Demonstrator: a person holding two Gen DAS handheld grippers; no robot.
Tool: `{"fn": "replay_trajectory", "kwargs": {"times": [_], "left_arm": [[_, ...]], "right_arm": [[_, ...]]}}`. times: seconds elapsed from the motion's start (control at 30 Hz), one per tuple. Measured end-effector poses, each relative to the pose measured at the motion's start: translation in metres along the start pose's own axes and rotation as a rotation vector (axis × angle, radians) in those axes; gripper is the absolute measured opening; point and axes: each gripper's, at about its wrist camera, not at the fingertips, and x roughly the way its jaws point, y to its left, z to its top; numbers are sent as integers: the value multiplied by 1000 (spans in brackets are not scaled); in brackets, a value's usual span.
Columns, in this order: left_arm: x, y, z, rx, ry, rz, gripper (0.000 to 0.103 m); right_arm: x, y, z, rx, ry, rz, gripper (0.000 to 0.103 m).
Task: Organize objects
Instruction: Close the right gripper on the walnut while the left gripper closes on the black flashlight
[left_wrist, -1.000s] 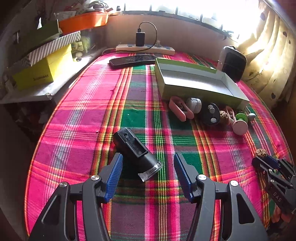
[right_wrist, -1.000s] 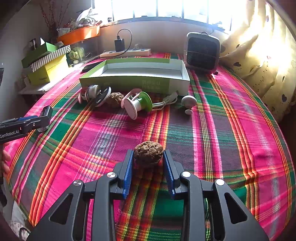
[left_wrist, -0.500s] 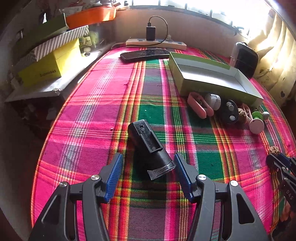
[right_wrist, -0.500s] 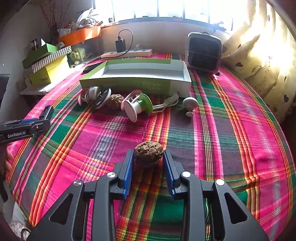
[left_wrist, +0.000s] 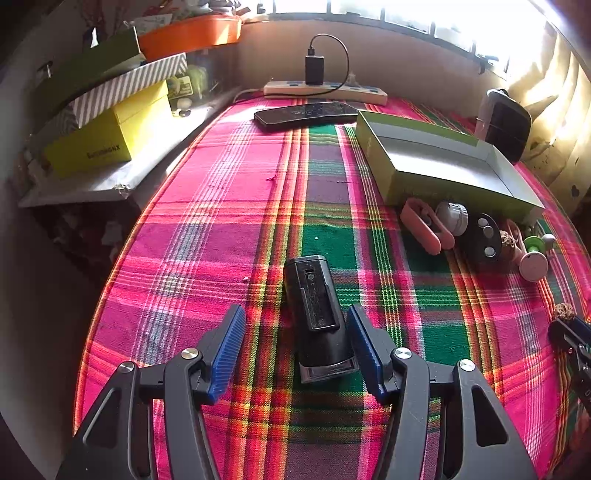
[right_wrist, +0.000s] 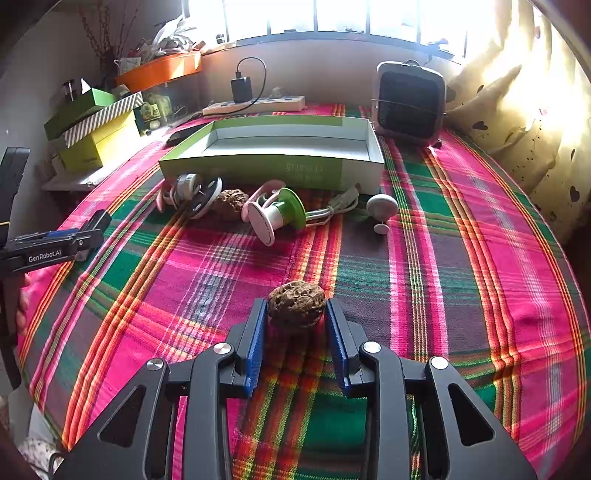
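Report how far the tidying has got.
Done: nothing visible; the green box looks empty. In hand: the right gripper is shut on a walnut, and the open left gripper straddles a black device lying on the tablecloth, its right finger close against it. Left: the pink clip, white cap, black disc, second walnut and spool beside the box.

Ahead of your right gripper (right_wrist: 295, 325), bare cloth (right_wrist: 424, 266) ran toward twelve o'clock until a clutter row: spool (right_wrist: 275, 218), white knob (right_wrist: 382, 208), then the green tray (right_wrist: 258, 170). At two o'clock the lane beside the fan (right_wrist: 408, 103) lay open.
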Motion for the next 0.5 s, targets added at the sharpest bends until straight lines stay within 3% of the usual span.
{"fn": "replay_trajectory", "kwargs": {"times": [0.33,0.5], "left_arm": [[-1,-2,3,11,-8,-29,25],[0,-2,3,15,-9,-42,25]], "right_arm": [[1,0,0,-2,3,-2,33],[2,0,1,0,7,-2,33]]}}
